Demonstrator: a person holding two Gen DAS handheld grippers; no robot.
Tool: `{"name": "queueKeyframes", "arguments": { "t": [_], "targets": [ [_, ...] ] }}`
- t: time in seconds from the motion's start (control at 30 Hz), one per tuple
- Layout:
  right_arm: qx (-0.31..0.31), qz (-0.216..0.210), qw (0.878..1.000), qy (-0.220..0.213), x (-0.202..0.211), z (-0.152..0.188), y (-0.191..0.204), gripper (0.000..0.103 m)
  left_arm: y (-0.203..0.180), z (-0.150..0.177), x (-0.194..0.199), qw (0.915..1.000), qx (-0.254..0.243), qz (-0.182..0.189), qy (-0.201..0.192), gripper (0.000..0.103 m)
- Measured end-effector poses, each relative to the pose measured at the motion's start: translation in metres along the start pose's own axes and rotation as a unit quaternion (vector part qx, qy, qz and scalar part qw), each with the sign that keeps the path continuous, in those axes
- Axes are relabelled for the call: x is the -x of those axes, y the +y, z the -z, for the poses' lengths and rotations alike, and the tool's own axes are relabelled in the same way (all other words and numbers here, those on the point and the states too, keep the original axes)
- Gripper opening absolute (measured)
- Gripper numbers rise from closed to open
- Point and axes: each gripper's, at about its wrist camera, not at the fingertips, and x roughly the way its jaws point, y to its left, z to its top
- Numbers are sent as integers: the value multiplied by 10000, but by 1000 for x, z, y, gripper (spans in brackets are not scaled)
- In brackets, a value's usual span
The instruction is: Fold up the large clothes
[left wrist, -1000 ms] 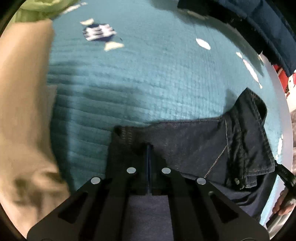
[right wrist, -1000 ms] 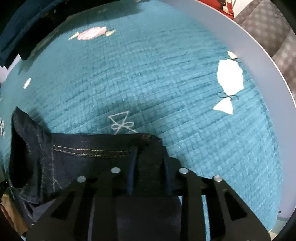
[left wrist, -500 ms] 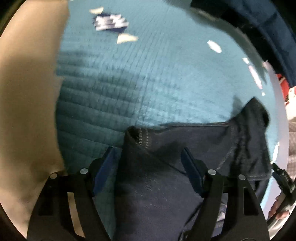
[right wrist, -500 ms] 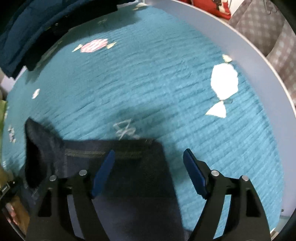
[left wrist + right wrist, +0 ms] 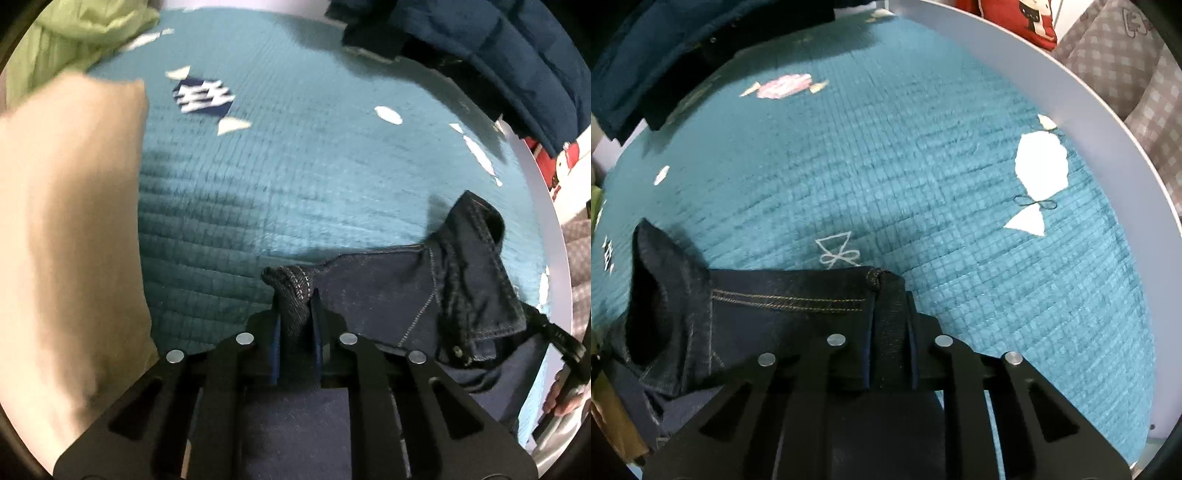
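- Teal quilt (image 5: 295, 177) with candy prints covers a bed with a white rim (image 5: 1108, 110).
- One pair of jeans (image 5: 388, 288) lies at 6 o'clock on the quilt.
- Left gripper (image 5: 295, 317) tilts steeply down; its jaws have just been closing and pinch a jeans corner.
- Right gripper (image 5: 892, 314) tilts likewise; its jaws have just closed, narrow, on the opposite corner.
- One beige cloth (image 5: 70, 240) at 9 o'clock, one green cloth (image 5: 74, 33) at 11, one navy jacket (image 5: 498, 48) at 1.
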Motion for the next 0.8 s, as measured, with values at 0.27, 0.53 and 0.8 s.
{"name": "queueKeyframes", "arguments": {
  "t": [0.27,0.53,0.8],
  "targets": [
    [251,-193,9960,-835,89,28,-6,9,-16,22,65,9978,-331,220,-529,11],
    [438,-351,9884,-1414,173,91,-38,8,-14,90,162,9888,-760,615,-1126,11],
    [384,-318,9894,-1362,218,194,-77,8,13,193,210,9855,-1017,776,-1118,12]
  ]
}}
